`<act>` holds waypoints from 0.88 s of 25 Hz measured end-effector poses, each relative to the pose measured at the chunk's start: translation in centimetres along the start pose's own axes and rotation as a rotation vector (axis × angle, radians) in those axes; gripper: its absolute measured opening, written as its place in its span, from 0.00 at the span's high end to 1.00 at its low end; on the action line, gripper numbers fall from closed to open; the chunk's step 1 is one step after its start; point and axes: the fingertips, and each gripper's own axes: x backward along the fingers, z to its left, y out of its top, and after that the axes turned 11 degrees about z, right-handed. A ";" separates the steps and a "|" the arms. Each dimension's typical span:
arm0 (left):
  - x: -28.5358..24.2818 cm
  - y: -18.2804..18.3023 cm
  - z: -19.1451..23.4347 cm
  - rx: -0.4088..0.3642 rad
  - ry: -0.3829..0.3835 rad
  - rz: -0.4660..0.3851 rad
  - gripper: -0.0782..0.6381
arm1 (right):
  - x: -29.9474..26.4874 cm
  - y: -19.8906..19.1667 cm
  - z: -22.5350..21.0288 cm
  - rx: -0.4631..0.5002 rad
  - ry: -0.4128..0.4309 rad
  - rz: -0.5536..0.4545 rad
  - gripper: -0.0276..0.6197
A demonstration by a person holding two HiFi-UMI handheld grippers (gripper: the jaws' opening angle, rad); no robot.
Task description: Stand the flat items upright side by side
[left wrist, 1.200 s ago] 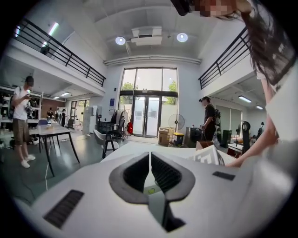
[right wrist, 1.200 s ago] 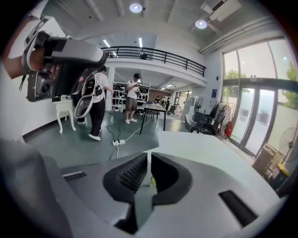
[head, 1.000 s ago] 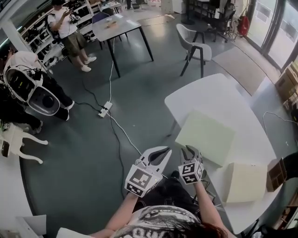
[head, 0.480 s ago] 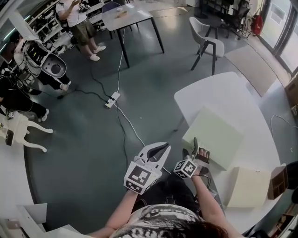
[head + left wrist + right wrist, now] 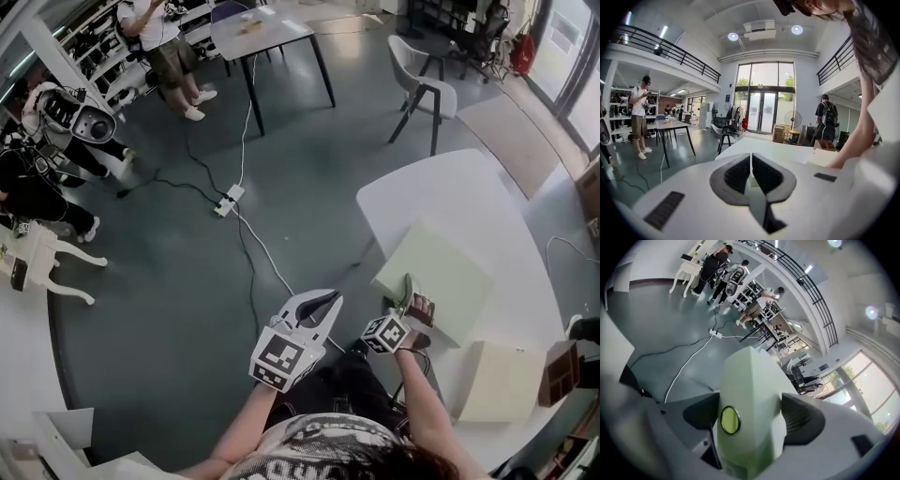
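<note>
Pale green flat cardboard box (image 5: 450,281) on white table (image 5: 441,202), its near corner between right gripper (image 5: 411,298) fingers, jaws just spread wide, not clamping, left gripper (image 5: 317,307) off table, jaws closed together on nothing.

**Things in view, counted by kind**

Flat boxes, two: one pale green box (image 5: 445,281) and one cream box (image 5: 502,380). Brown box (image 5: 561,372), one. White table (image 5: 441,197) bearing the boxes, one. Grey table (image 5: 262,33) with dark legs, one. Chair (image 5: 422,80), one. Power strip (image 5: 228,200), one.
</note>
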 end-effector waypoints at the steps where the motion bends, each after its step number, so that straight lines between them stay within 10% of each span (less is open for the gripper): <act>1: -0.2 0.0 0.1 0.000 0.000 0.002 0.86 | 0.4 0.2 -0.4 -0.013 0.000 -0.020 0.32; 22: -10.4 7.1 -5.0 -0.111 -0.112 -0.037 0.86 | 5.3 -1.1 -18.7 -0.482 -0.024 -0.319 0.41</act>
